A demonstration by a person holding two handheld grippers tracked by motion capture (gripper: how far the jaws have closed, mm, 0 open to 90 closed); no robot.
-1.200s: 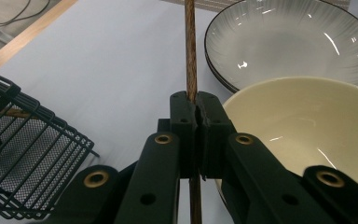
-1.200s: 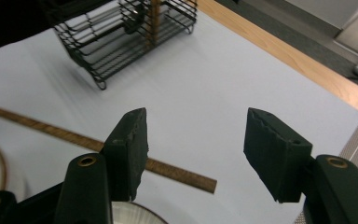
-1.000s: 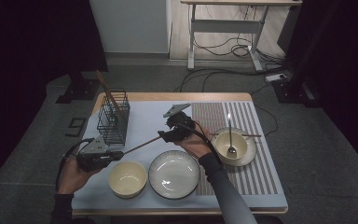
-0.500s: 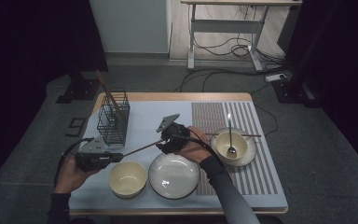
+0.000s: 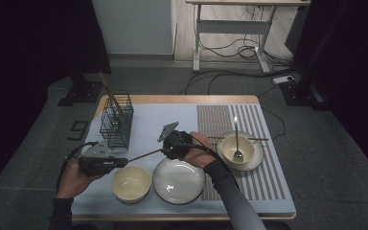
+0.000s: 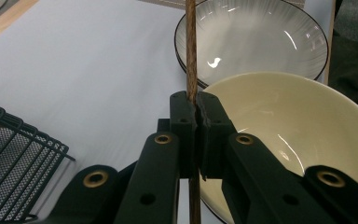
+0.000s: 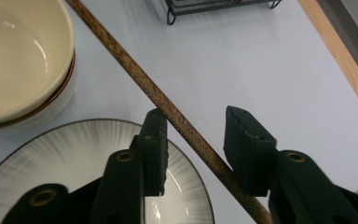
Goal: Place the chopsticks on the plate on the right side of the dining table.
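1. Left hand-held gripper (image 6: pixel 196 109) – jaws clamped tight on a thin dark-brown wooden chopstick (image 6: pixel 190 51); in the left gripper view the stick passes between the pads and runs on over the rim of the plate.
2. Right hand-held gripper (image 7: pixel 193 140) – jaws apart w/ the same chopstick (image 7: pixel 177 119) lying diagonally between them. They've just been closing in on it. The stick sits against the left jaw's tip; a gap shows to the right jaw, so not gripped yet.
3. High view: chopstick (image 5: pixel 146 154) spans between left hand-held gripper (image 5: pixel 124 162) & right hand-held gripper (image 5: pixel 164 151), held above the desk (image 5: pixel 148 122), which is wood-edged w/ a pale blue-grey mat.
4. Just below the stick: cream ceramic bowl (image 5: pixel 131 183) and, touching-close on its right, a round grey-white plate w/ dark rim (image 5: pixel 178 181).
5. Black wire mesh utensil basket (image 5: pixel 116 123) stands toward the desk's far left, w/ another stick leaning in it.
6. Right side, on the striped mat: 2nd cream bowl on a saucer (image 5: pixel 238 149) w/ a metal spoon (image 5: pixel 237 143) standing in it.
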